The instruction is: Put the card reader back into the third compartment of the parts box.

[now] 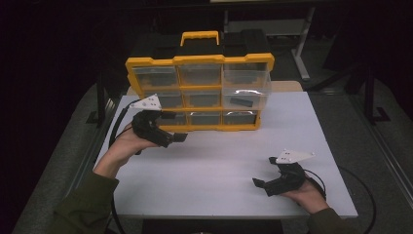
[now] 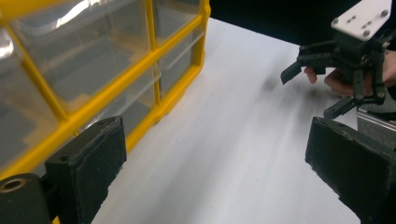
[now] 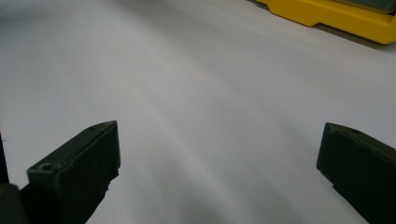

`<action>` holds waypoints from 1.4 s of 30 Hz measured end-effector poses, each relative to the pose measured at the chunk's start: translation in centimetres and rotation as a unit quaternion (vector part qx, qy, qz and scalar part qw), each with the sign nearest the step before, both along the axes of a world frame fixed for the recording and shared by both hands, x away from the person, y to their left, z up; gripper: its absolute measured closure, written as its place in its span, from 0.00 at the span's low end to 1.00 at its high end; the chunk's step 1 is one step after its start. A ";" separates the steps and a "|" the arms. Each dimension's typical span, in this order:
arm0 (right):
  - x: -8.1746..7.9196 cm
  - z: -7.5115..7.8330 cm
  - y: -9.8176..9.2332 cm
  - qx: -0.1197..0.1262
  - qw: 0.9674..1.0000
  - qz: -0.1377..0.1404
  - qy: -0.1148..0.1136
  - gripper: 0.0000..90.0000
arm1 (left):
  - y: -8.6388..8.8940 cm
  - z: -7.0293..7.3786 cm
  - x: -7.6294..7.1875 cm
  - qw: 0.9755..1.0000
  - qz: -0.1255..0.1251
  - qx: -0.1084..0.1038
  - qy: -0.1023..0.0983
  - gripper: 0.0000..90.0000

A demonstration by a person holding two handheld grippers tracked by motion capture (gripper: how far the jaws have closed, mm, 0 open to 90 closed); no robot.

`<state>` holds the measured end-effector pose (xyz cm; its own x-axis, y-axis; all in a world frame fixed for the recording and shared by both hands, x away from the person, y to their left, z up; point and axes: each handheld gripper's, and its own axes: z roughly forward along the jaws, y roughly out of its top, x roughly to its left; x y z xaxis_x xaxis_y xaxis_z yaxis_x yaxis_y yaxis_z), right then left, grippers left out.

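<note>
Presently, findings as observed:

Left gripper (image 1: 179,138): held in the person's left hand, just in front of the lower left corner of the yellow organizer (image 1: 199,61); in the left gripper view its jaws stand wide apart, with bare table between them and nothing gripped.

Right gripper (image 1: 257,183): held in the right hand near the front right of the white table (image 1: 214,165), well apart from the organizer; jaws spread wide, nothing between them but table surface in the right gripper view.

Yellow organizer: standing upright at the far edge of the table, handle on top, three rows of clear drawers facing the person.

Pulled-out drawer (image 1: 246,95): right column, middle row, projecting forward of the frame; a dark item lies inside, too small to identify.

Remaining drawers: appear seated flush in the frame.

Left gripper to organizer: near, whether touching cannot be determined; the yellow frame sits beside the left jaw in the left gripper view.

Cables: one black cable trails from each gripper.
</note>
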<state>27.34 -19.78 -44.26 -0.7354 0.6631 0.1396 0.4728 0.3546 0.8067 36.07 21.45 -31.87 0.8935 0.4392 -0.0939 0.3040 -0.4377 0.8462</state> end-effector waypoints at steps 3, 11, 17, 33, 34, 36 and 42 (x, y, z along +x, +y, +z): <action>0.0 0.0 0.0 -0.001 1.000 0.000 0.000 0.00 | 0.4 -1.3 -0.4 1.000 0.003 0.004 -0.001 0.01; 0.0 0.0 0.0 0.001 1.000 0.000 0.003 0.00 | 1.5 -4.4 -1.3 1.000 0.013 0.001 0.008 0.00; 0.0 0.0 0.0 0.000 1.000 0.000 0.002 0.00 | 2.3 -6.2 -1.9 1.000 0.020 -0.006 0.012 0.00; 0.0 0.0 0.0 0.001 1.000 0.000 0.001 0.00 | 4.4 -10.1 -3.9 0.999 0.042 -0.004 0.016 0.00; -0.1 0.0 0.0 0.001 1.000 0.000 0.001 0.00 | 4.5 -10.3 -4.1 0.999 0.044 -0.003 0.016 0.00; -0.1 0.0 0.0 0.001 1.000 0.001 0.001 0.00 | 4.7 -10.6 -4.3 0.999 0.047 0.003 0.012 0.00; -0.1 0.0 0.0 0.000 1.000 0.002 0.001 0.00 | 5.1 -11.6 -5.2 0.999 0.051 0.009 0.015 0.00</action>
